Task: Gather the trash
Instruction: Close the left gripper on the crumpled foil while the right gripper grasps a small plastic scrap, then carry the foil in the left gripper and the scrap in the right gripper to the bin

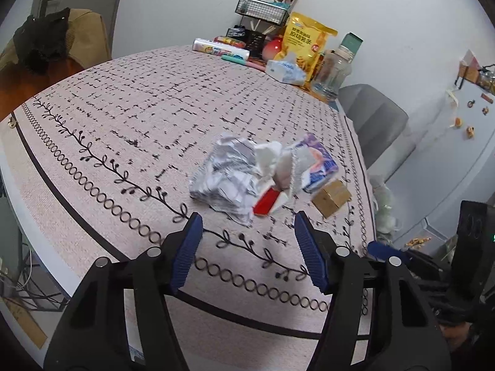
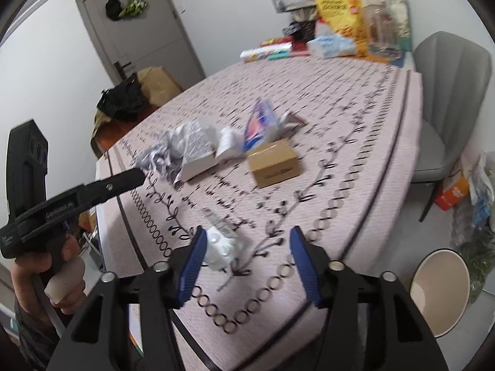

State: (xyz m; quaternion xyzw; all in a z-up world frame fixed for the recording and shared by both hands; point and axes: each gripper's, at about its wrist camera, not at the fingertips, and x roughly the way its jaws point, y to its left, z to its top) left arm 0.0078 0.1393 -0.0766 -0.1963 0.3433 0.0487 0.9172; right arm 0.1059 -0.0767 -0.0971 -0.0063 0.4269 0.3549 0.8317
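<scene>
A heap of trash lies on the patterned tablecloth (image 1: 123, 142): crumpled silver foil (image 1: 222, 182), a white and red carton (image 1: 269, 199), a blue and purple wrapper (image 1: 320, 162) and a small cardboard box (image 1: 331, 198). My left gripper (image 1: 249, 244) stands open just short of the foil and carton, with nothing between its pads. In the right wrist view a crumpled white blister pack (image 2: 224, 245) lies on the cloth, just ahead of the left pad. My right gripper (image 2: 247, 256) is open, its other pad well clear of the pack. The heap (image 2: 198, 151) lies farther back.
A round white bin (image 2: 439, 293) stands on the floor beside the table's near right corner. A grey chair (image 2: 448, 92) is at the right side. A yellow snack bag (image 1: 309, 46), a glass jar (image 1: 332, 71) and a tissue pack (image 1: 284, 71) crowd the far edge.
</scene>
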